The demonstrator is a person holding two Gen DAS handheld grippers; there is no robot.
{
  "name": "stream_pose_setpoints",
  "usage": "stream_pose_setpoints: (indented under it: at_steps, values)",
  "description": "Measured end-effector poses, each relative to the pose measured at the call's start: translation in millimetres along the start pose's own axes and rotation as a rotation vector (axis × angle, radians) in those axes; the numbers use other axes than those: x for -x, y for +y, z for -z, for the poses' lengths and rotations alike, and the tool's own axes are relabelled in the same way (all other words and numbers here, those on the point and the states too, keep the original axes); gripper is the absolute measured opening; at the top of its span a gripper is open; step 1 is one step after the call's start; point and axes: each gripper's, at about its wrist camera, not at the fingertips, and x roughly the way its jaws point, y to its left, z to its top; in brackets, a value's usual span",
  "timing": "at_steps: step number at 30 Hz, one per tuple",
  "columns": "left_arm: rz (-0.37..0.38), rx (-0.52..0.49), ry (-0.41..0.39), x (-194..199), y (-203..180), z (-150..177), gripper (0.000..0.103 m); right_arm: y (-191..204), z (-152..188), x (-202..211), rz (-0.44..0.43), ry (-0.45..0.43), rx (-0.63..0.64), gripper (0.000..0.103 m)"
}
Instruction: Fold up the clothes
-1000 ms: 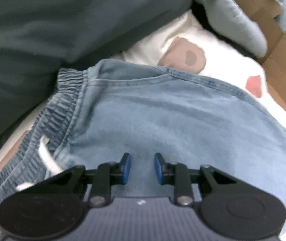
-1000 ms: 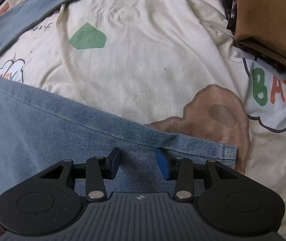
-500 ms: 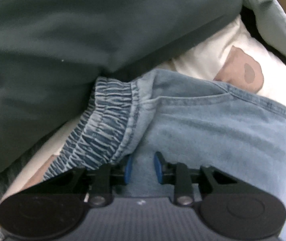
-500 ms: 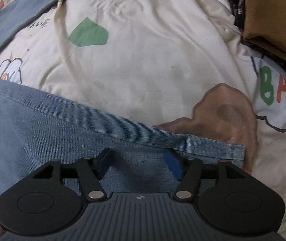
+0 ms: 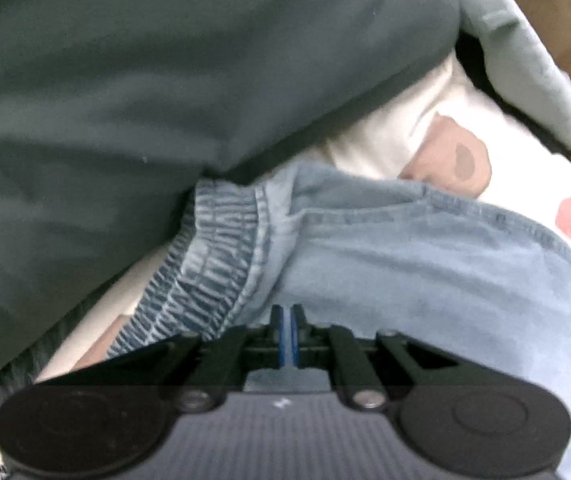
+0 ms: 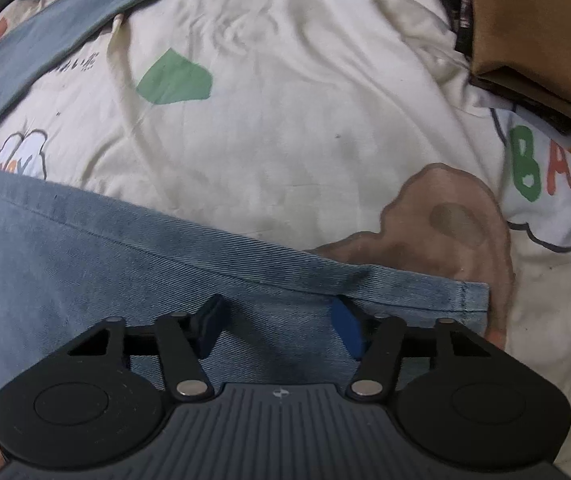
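Your left gripper (image 5: 287,320) has its jaws pressed together, pinching the light blue denim trousers (image 5: 405,264) just beside their gathered elastic waistband (image 5: 213,264). The trousers lie on the cream printed bedsheet (image 6: 285,120). Above the waistband lies a dark grey-green garment (image 5: 165,80), touching it. Your right gripper (image 6: 277,328) stands over the hem end of the trousers; its jaws are spread and closing, with denim between them, not yet pressed. A folded brown cloth (image 6: 533,40) lies well apart from the hem.
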Motion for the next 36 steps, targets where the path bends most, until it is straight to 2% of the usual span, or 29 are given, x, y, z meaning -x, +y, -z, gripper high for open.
stream_pose_setpoints:
  at_steps: [4, 12, 19, 24, 26, 27, 32, 36]
  values:
    - [-0.01, 0.045, -0.026, -9, 1, -16, 0.005, -3, -2, 1, 0.009, 0.005, -0.011, 0.051]
    - [-0.095, 0.055, 0.018, -47, 4, -35, 0.003, -2, -6, -2, 0.021, 0.02, -0.012, 0.052]
    - [-0.128, -0.03, -0.006, -63, -1, -38, 0.004, 0, -10, -4, 0.028, 0.027, -0.015, 0.053]
    - [-0.165, -0.041, 0.02, -55, -16, -42, 0.003, 0, -12, -6, 0.031, 0.034, -0.009, 0.054]
    - [-0.142, -0.064, 0.027, -42, -22, -39, 0.008, -1, -11, -6, 0.029, 0.028, -0.012, 0.054]
    - [-0.122, -0.072, 0.027, -36, -24, -38, 0.014, -1, -10, -6, 0.028, 0.024, -0.013, 0.054]
    - [-0.058, -0.089, 0.017, -5, -29, -28, 0.021, -3, -7, -3, 0.027, 0.014, -0.018, 0.055]
    - [-0.034, -0.082, 0.003, 17, -30, -20, 0.021, -4, -7, -3, 0.021, 0.012, -0.015, 0.054]
